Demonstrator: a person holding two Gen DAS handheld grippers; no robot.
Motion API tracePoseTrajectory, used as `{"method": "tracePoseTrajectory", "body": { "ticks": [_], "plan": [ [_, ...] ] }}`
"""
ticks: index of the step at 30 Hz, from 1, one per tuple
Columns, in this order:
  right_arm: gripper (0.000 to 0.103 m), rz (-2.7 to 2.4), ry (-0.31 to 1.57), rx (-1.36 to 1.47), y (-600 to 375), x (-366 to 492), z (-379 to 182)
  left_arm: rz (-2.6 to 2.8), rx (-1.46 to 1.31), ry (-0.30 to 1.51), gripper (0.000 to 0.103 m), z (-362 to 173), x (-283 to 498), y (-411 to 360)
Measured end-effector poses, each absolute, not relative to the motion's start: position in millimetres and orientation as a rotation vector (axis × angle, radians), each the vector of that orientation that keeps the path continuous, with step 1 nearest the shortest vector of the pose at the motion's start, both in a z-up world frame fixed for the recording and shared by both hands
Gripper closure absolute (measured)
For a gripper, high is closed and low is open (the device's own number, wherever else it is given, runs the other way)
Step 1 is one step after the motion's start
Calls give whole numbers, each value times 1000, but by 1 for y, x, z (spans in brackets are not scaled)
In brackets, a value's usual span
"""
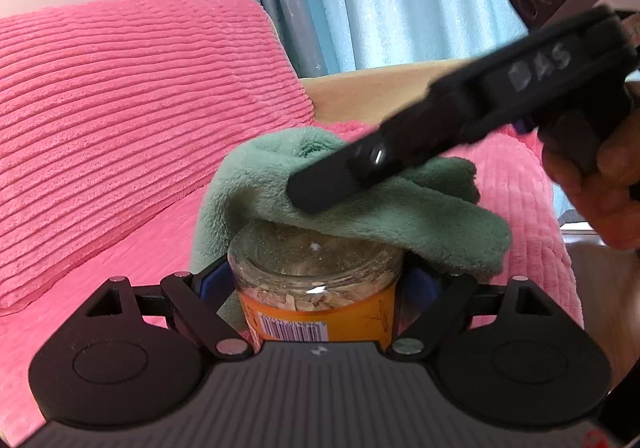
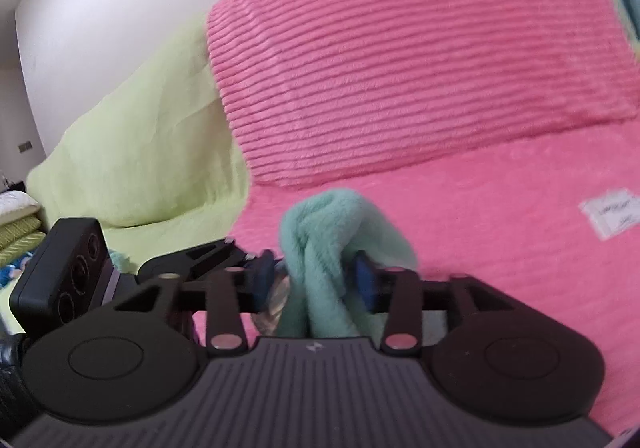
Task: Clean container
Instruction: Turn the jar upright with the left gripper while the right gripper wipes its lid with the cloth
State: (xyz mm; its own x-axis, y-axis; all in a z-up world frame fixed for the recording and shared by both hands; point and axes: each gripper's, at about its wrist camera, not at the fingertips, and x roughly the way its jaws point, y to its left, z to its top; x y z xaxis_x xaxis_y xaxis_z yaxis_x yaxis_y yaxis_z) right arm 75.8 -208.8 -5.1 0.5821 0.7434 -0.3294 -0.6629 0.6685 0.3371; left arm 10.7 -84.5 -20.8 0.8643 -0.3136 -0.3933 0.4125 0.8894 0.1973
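A clear jar (image 1: 316, 280) with an orange label and a barcode stands between the fingers of my left gripper (image 1: 316, 284), which is shut on its sides. Its dusty top faces up, partly under a green fluffy cloth (image 1: 360, 204). My right gripper (image 1: 316, 192) comes in from the upper right and presses the cloth onto the jar top. In the right wrist view my right gripper (image 2: 316, 280) is shut on the bunched green cloth (image 2: 332, 248), with a bit of the jar (image 2: 276, 304) showing below it. The other gripper's body (image 2: 64, 272) sits at the left.
A pink ribbed cushion (image 1: 120, 120) leans at the back of a pink-covered seat (image 2: 500, 248). A yellow-green blanket (image 2: 136, 160) lies to the left of it. Blue curtains (image 1: 400, 0) hang behind. A hand (image 1: 592, 184) holds the right gripper's handle.
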Motion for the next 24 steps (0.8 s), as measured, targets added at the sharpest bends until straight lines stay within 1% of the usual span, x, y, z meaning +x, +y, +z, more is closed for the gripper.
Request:
{"method": "tracePoseTrajectory", "body": {
  "ticks": [3, 5, 6, 7, 8, 11, 17, 20, 24],
  "plan": [
    [58, 808, 456, 178, -213, 75, -1, -386, 281, 361, 17, -21, 10, -85],
    [68, 816, 457, 156, -212, 73, 0, -385, 282, 361, 17, -21, 10, -85],
    [70, 821, 457, 143, -210, 72, 1, -385, 282, 360, 17, -22, 10, -85],
    [76, 822, 461, 122, -208, 71, 0, -384, 283, 360, 17, -22, 10, -86],
    [84, 817, 470, 89, -203, 70, -1, -384, 285, 359, 17, -22, 10, -86],
    [88, 801, 491, 6, -193, 69, -5, -383, 289, 358, 17, -22, 10, -86],
    [89, 821, 588, -4, -194, 68, 2, -384, 304, 354, 17, -24, 11, -88],
    [89, 876, 598, 37, -175, 54, 3, -380, 305, 354, 17, -25, 9, -89],
    [89, 906, 590, 109, -163, 62, 0, -375, 310, 350, 17, -25, 7, -90]
  ]
}}
